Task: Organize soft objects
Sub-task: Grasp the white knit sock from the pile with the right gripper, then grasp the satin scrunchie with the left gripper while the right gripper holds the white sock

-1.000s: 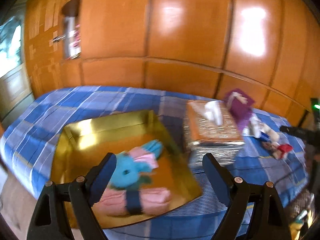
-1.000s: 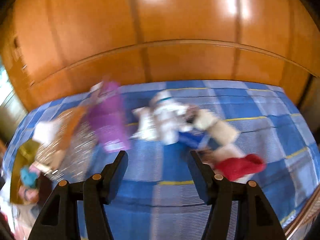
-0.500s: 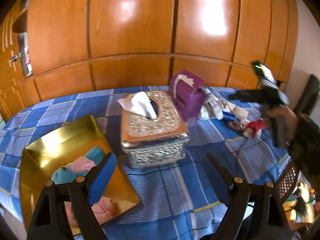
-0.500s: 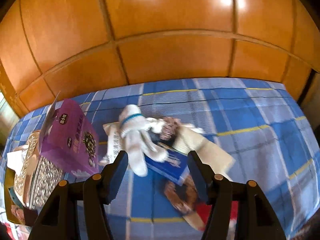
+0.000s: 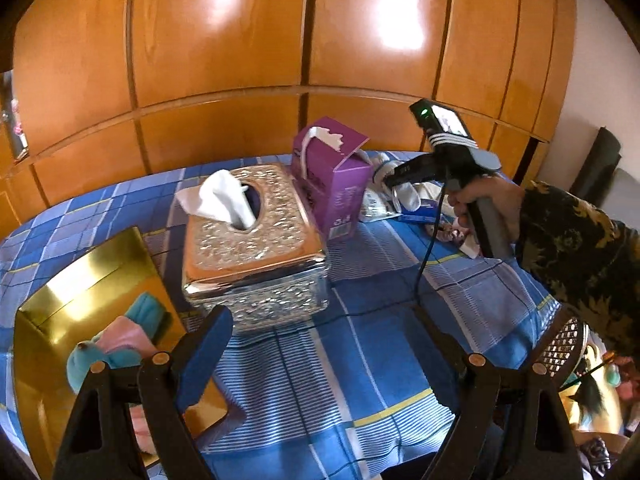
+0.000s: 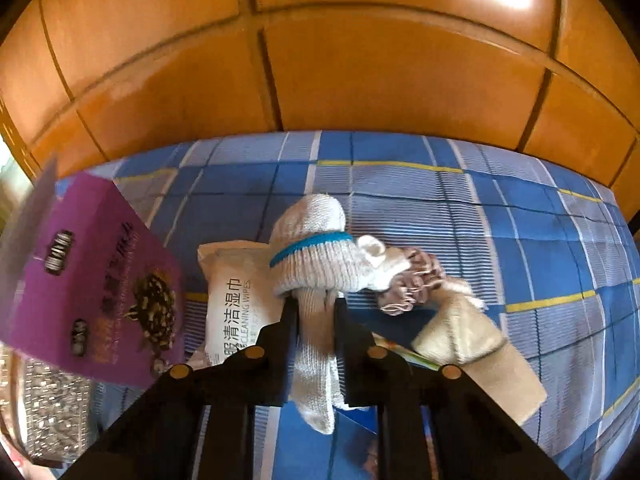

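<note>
Right wrist view: right gripper [image 6: 316, 320] has just closed, pinching white knitted glove [image 6: 316, 264].
Left wrist view: left gripper [image 5: 324, 344] spread, empty; gold tray [image 5: 92, 276] at 9 o'clock.

Both views bright, warm light. Big white glare patches on the glossy wood wall [image 5: 224, 60], top centre and upper right. Gold tray [image 5: 86, 280] lower left reflects strongly. Heavy fisheye bend plus dark corners. Purple box [image 6: 88, 296] at left edge of right-wrist view motion-blurred; centre mostly sharp.
</note>
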The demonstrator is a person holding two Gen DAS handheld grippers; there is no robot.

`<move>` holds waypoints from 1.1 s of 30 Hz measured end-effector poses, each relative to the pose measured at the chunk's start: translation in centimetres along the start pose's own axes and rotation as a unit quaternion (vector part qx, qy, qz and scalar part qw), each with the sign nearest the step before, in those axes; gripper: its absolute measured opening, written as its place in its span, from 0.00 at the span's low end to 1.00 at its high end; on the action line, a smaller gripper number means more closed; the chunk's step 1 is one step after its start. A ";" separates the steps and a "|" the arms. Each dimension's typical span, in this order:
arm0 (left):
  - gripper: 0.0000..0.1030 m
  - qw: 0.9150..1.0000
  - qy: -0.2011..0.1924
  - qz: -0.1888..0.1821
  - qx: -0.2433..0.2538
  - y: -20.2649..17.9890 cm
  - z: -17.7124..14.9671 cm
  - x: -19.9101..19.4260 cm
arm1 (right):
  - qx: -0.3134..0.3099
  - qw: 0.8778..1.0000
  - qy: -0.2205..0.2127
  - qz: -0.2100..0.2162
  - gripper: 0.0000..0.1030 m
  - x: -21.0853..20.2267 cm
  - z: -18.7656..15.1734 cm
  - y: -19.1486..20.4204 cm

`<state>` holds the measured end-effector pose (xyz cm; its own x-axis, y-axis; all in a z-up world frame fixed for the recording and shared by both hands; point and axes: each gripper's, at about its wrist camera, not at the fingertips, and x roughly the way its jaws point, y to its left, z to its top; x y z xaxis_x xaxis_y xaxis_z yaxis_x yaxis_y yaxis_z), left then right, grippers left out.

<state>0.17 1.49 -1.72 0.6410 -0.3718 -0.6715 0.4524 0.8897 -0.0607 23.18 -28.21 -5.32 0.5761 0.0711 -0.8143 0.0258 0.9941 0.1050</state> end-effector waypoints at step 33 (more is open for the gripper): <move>0.49 0.986 0.077 0.012 0.144 -17.2 18.2 20.2 | 0.229 0.964 -0.132 0.013 0.15 -10.8 -6.7 -14.4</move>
<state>16.64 -26.13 -0.81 0.5613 -0.2868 -0.7763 0.6101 0.7772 0.1540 11.10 -42.71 -1.86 0.7679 0.0125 -0.6405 0.3319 0.8474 0.4144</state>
